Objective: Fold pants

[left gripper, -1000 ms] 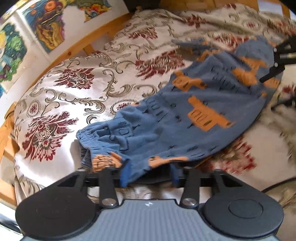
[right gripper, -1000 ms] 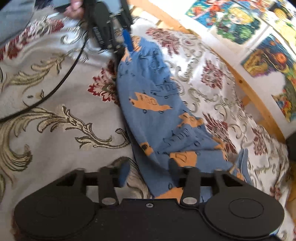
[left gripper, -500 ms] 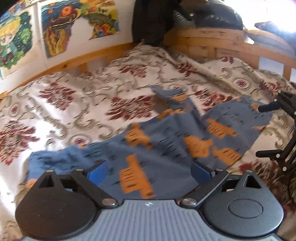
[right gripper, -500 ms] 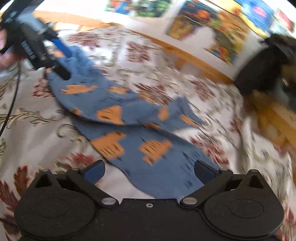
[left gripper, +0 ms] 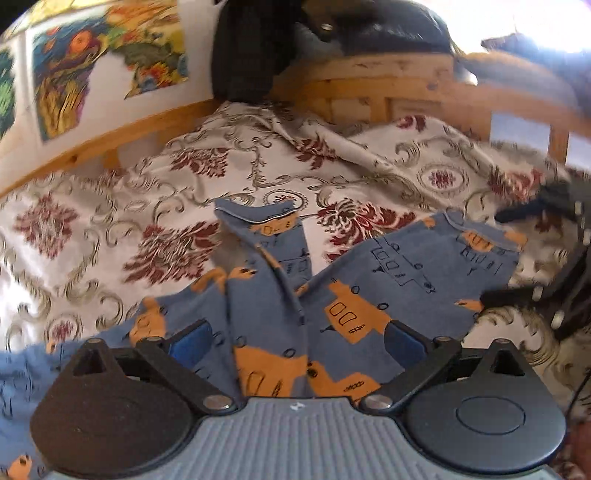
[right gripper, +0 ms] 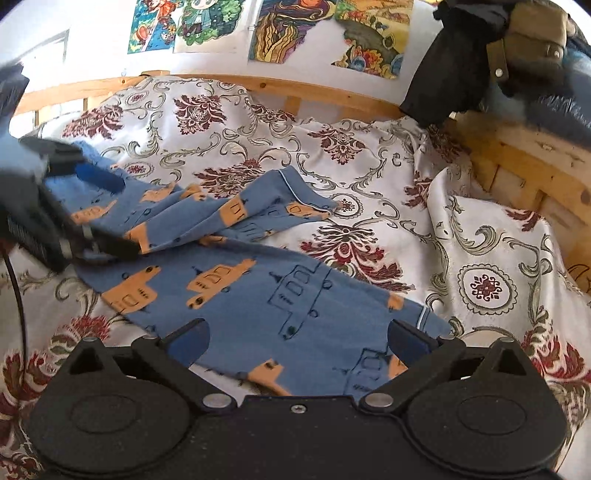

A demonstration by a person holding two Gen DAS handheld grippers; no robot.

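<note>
Blue pants (left gripper: 388, 266) printed with orange trucks lie spread on the floral bedspread (left gripper: 110, 206), legs pointing away. My left gripper (left gripper: 297, 341) stands open just above the upper part of the pants, nothing between its blue pads. In the right wrist view the same pants (right gripper: 258, 295) stretch from left to lower middle, one leg crumpled over the other. My right gripper (right gripper: 299, 341) is open over the near leg's hem end. The left gripper (right gripper: 74, 206) shows at the left edge there, and the right gripper (left gripper: 524, 254) at the right edge of the left wrist view.
A wooden bed frame (right gripper: 517, 155) rims the bed at the back and right. Posters (right gripper: 325, 33) hang on the wall behind. A dark garment (right gripper: 454, 62) hangs over the frame's corner. A black cable (right gripper: 18, 295) trails at the left.
Both grippers were shut on the pants a second ago, then opened and let go. Both views have since swung towards the headboard, and the pants now lie flat.
</note>
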